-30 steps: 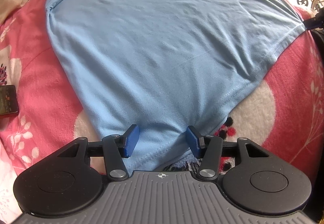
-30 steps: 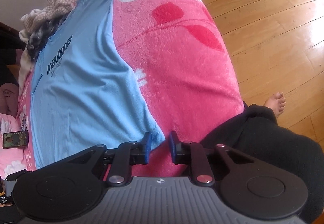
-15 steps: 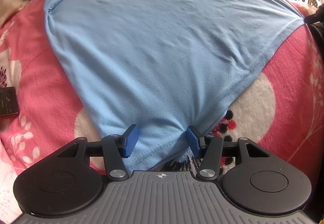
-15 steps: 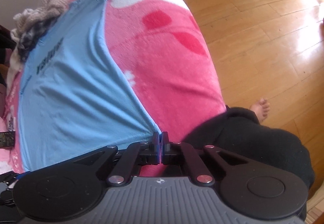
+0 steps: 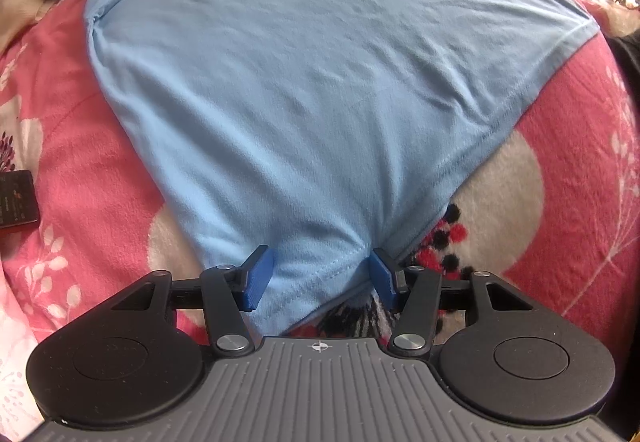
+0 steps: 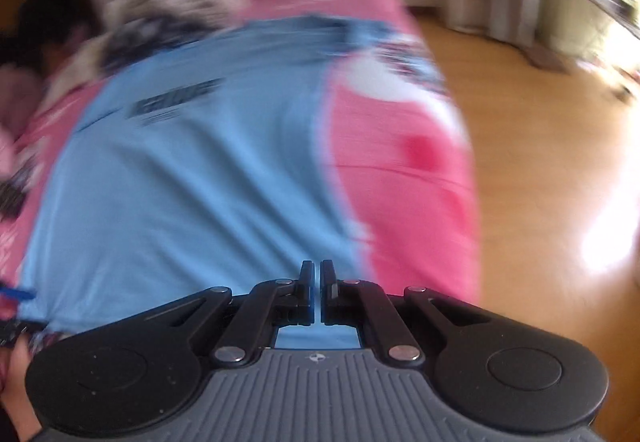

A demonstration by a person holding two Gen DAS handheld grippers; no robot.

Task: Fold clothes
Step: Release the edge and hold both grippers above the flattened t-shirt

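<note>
T-shirt (image 5: 320, 82) lies unfolded on the bed: your right gripper (image 6: 319, 282) pinches its hem corner, left gripper (image 5: 316, 278) fingers half-open astride the other corner.

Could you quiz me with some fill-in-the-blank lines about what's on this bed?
1. The T-shirt being folded is light ____.
2. It lies on a blanket that is mostly ____.
3. The left gripper has its fingers apart, while the right gripper is ____ on the shirt's corner.
4. The floor beside the bed is made of ____.

Missing words: blue; pink; shut; wood
</note>
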